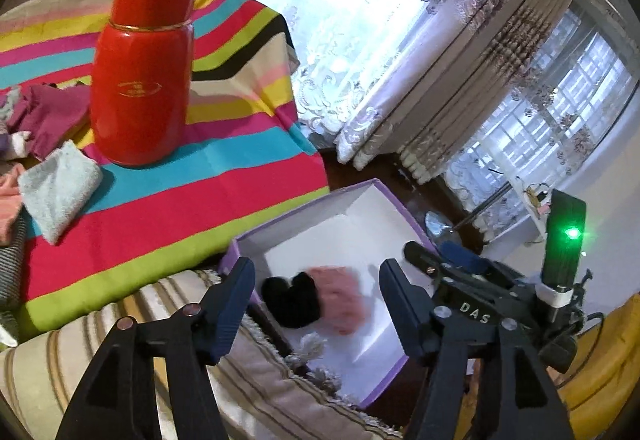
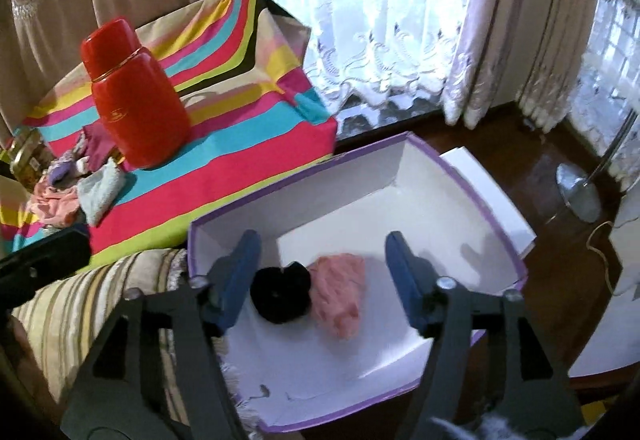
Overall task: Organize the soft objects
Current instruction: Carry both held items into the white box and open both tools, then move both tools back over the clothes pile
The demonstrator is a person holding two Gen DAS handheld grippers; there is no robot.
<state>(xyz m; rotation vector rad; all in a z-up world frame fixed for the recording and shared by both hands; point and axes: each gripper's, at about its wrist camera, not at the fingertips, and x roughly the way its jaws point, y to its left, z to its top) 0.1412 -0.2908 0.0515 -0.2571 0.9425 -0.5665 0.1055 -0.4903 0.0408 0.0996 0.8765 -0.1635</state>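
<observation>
A white box with a purple rim [image 2: 496, 208] stands on the dark floor beside the sofa. A black fluffy piece [image 2: 280, 294] and a pink fluffy piece [image 2: 340, 292] lie side by side on the box's bottom. My right gripper [image 2: 324, 276] hangs open above them, with nothing between its blue pads. In the left wrist view the same black piece [image 1: 290, 300] and the blurred pink piece [image 1: 340, 296] show between the pads of my open left gripper [image 1: 316, 304], which holds nothing. A pale green towel [image 1: 60, 192] and purple and pink cloths [image 1: 44, 116] lie on the striped cloth.
A red flask [image 1: 140, 68] stands upright on the bright striped cloth [image 1: 224, 192], close to the soft pile. A beige striped cushion [image 1: 120, 340] borders the box on the left. A lamp base [image 2: 578, 196] and a cable lie on the floor to the right. Curtains hang behind.
</observation>
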